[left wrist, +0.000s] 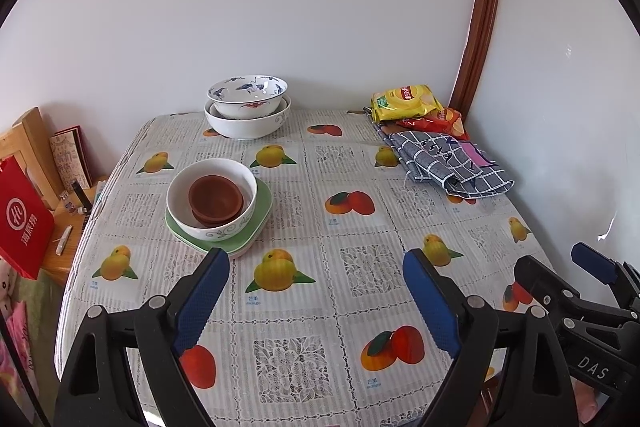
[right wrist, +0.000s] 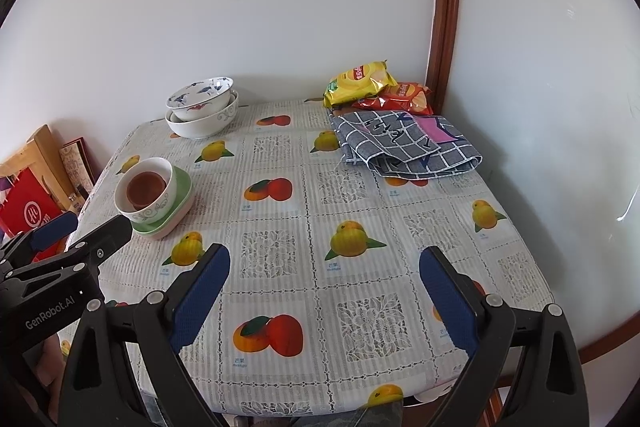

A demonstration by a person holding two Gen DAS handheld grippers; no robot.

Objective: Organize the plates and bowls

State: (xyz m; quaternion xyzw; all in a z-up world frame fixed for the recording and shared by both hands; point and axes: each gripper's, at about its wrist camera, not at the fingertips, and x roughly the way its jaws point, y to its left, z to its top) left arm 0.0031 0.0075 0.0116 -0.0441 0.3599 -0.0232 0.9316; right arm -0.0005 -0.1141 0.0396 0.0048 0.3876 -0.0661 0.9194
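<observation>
A brown bowl (left wrist: pixel 216 198) sits inside a white bowl (left wrist: pixel 224 227), which rests on stacked green plates (left wrist: pixel 262 205) at the table's left. It also shows in the right wrist view (right wrist: pixel 146 187). At the back, a blue-patterned bowl (left wrist: pixel 248 95) is nested in a large white bowl (left wrist: pixel 248 125), seen too in the right wrist view (right wrist: pixel 200 99). My left gripper (left wrist: pixel 316 263) is open and empty, above the table just in front of the plate stack. My right gripper (right wrist: pixel 325 265) is open and empty over the table's front middle.
Yellow and red snack bags (left wrist: pixel 408 103) and a folded checked cloth (left wrist: pixel 448 163) lie at the back right corner by the wall. A red bag (left wrist: pixel 22 219) and a wooden frame (left wrist: pixel 32 143) stand off the table's left edge. The fruit-print tablecloth (left wrist: pixel 340 187) covers the table.
</observation>
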